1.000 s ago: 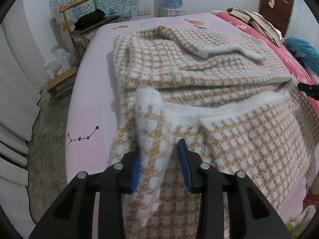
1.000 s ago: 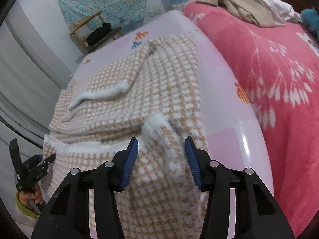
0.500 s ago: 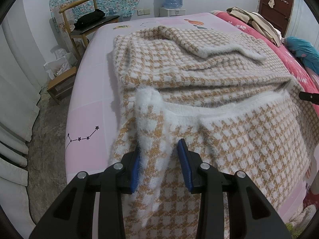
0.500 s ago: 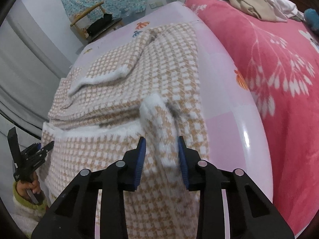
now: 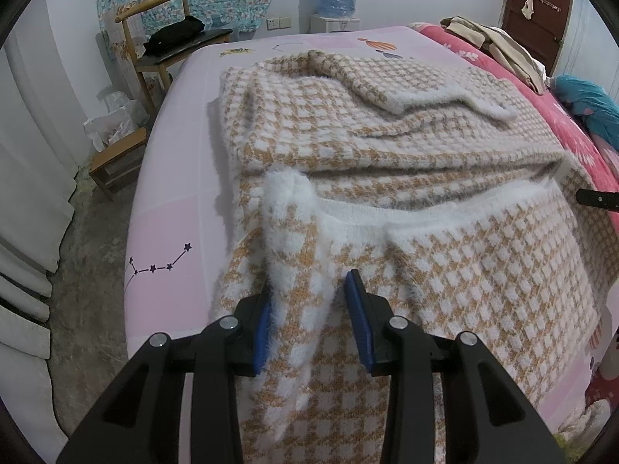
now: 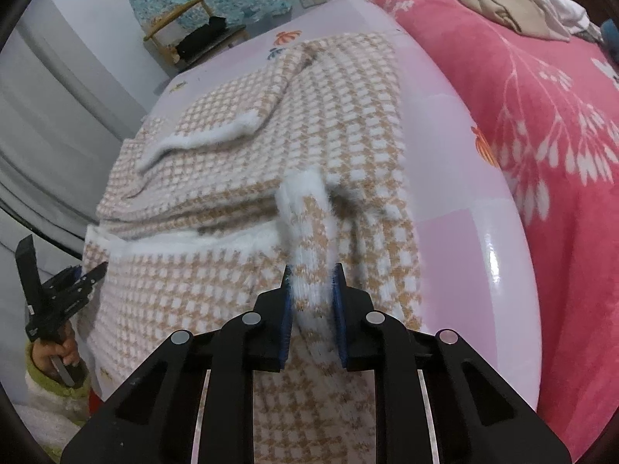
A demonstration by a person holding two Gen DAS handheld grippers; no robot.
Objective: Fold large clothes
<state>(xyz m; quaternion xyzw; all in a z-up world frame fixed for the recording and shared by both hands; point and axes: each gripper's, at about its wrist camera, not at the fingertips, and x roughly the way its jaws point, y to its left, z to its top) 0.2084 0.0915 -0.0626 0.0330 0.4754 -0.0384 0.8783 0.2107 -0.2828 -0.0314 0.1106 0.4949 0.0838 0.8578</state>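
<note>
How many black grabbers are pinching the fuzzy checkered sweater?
2. The left gripper pinches the tan-and-white checkered fuzzy sweater by its white hem at the near left corner; the right gripper pinches the hem at the near right corner. None seem hidden.

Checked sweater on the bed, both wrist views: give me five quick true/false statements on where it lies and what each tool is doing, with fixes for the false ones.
1. The right tool pinches a fold of the checked sweater. True.
2. The left tool hangs in the air, clear of the sweater. False: a raised white-edged fold sits between its pads, which stand wider apart than the right tool's.
3. The sweater lies on the pink sheet. True.
4. The sweater lies on the red blanket. False: that blanket is beside it and bears only beige clothes.
5. The wooden chair is bare. False: a black item lies on its seat.
</note>
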